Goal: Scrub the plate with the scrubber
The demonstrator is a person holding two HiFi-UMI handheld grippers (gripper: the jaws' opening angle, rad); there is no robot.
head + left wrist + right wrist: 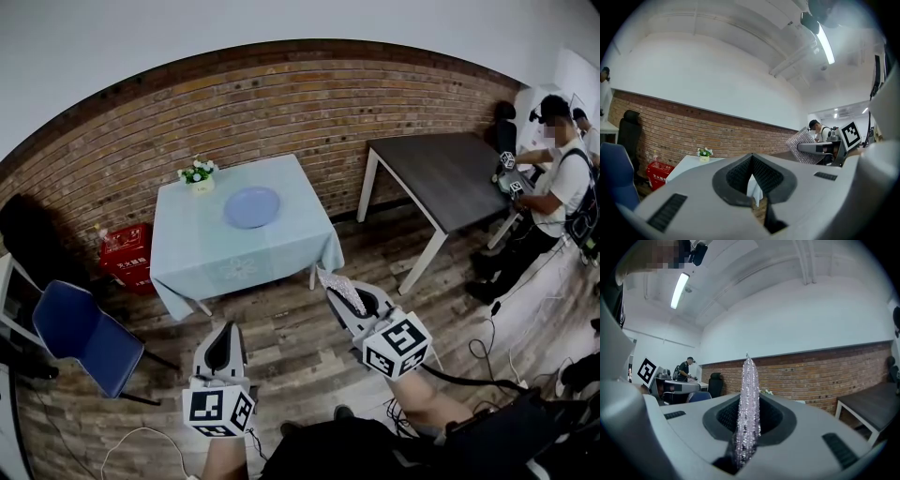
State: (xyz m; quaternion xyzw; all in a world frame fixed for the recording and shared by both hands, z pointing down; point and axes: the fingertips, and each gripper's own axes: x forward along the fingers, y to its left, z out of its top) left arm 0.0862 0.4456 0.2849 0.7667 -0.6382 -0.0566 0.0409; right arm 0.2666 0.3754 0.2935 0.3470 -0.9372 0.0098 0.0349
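A pale blue plate (pixel 252 206) lies on a small table with a light blue cloth (pixel 242 253), well ahead of both grippers. My left gripper (pixel 223 349) hangs over the wooden floor short of the table, shut with nothing between its jaws (pixel 751 174). To its right, my right gripper (pixel 344 298) is shut on a glittery silver scrubber (pixel 341 290), which stands up between the jaws as a thin sparkling strip (pixel 748 408). The scrubber (pixel 802 146) also shows at the right of the left gripper view.
A small flower pot (pixel 198 175) sits at the table's back left corner. A red crate (pixel 127 254) and a blue chair (pixel 82 336) stand to the left. A dark table (pixel 450 178) is to the right, with a person (pixel 553 202) beside it. Cables (pixel 497 361) lie on the floor.
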